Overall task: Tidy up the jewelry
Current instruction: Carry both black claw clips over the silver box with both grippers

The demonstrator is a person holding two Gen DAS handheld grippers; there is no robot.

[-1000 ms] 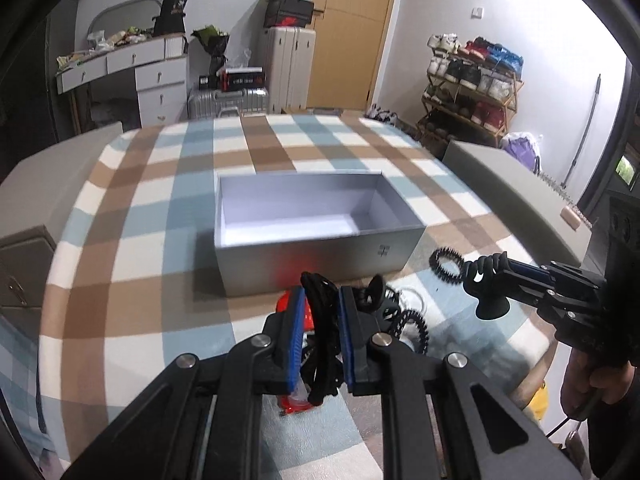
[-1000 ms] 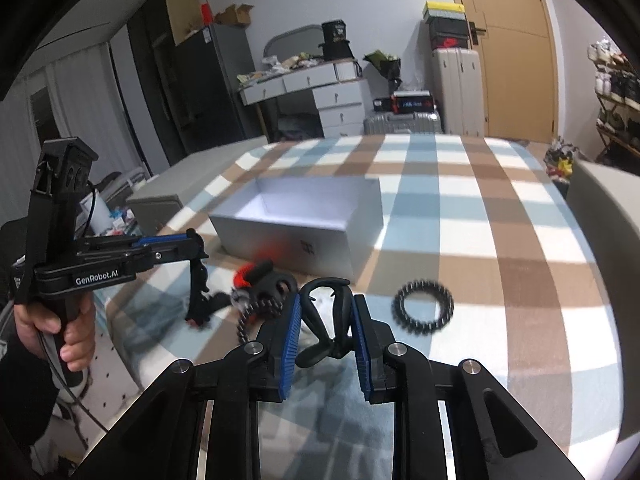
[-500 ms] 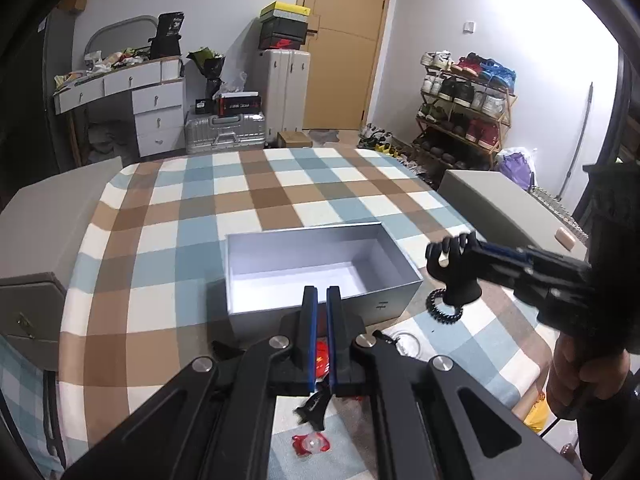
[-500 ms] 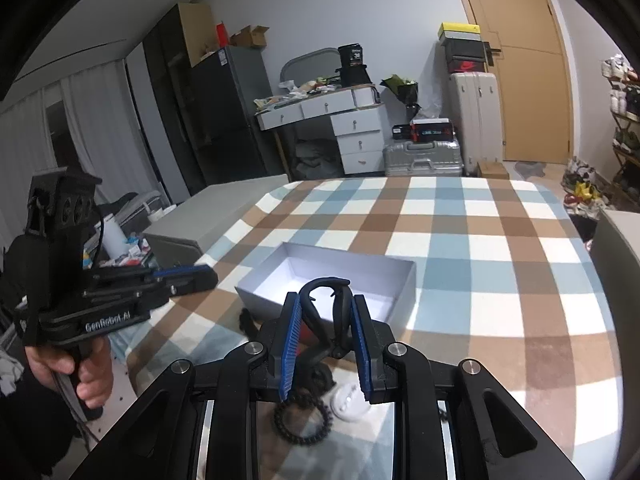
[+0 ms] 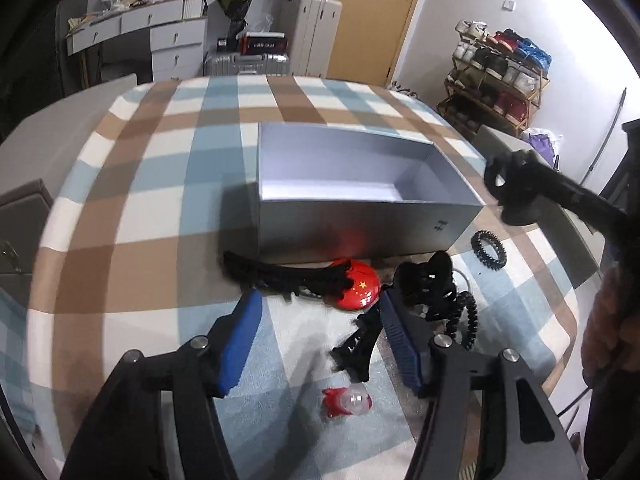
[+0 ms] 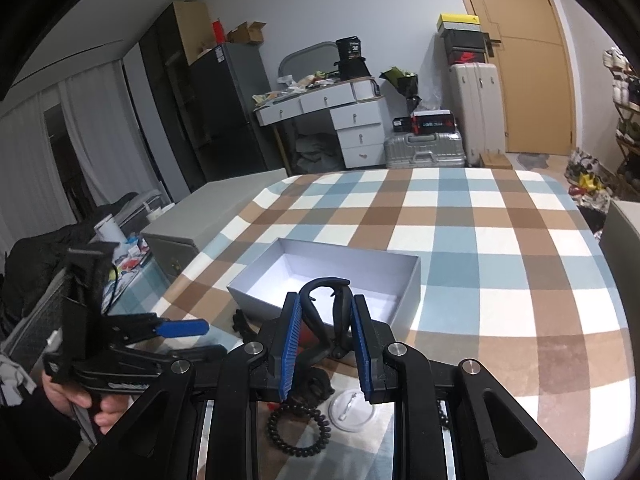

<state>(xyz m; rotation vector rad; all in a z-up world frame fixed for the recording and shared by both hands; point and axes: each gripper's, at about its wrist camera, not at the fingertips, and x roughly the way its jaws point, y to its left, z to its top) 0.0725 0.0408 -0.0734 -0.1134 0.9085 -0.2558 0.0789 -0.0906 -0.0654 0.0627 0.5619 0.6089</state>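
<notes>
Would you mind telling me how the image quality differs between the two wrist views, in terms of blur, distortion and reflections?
Left wrist view: motion blur smears the black hair tie and the checked cloth; the grey box front reflects the red badge; fisheye bends the table edge. Right wrist view: sharper, with the claw clip crisp in the right gripper; dark vignette corners.

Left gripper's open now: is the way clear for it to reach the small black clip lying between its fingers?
Probably yes. The left gripper stands open and empty, and the small black clip lies on the cloth between its fingers, with nothing over it. The red badge sits just beyond.
</notes>
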